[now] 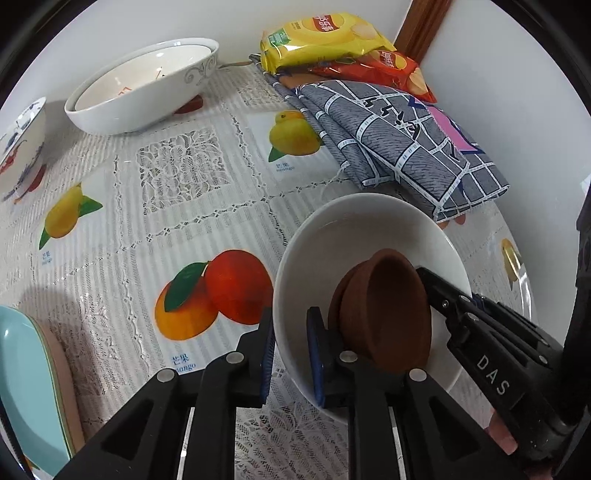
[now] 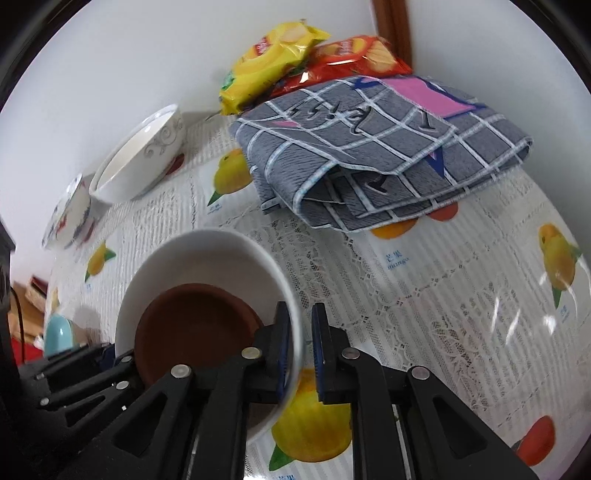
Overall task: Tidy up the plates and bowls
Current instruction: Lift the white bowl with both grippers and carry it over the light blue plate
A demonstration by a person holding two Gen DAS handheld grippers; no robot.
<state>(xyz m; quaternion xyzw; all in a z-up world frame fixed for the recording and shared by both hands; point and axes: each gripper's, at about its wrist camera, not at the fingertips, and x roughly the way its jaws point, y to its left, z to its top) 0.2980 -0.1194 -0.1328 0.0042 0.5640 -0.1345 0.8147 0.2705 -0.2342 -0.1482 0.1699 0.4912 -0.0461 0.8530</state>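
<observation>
Fruit-print tablecloth, labelled "mango", under both my grippers.
Left gripper and right gripper each clamp the white bowl's rim (right one reads "DAS").

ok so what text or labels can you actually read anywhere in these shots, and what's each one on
"DAS": white letters on the right gripper body, left wrist view.
"mango": blue print on the tablecloth under the fruit pictures, with small Chinese characters above it.
Yellow chip bag: a red round logo with Chinese characters, too distorted to read.
Red chip bag: logo too small to read.
Grey checked cloth: stylised dark marks, not legible.
</observation>
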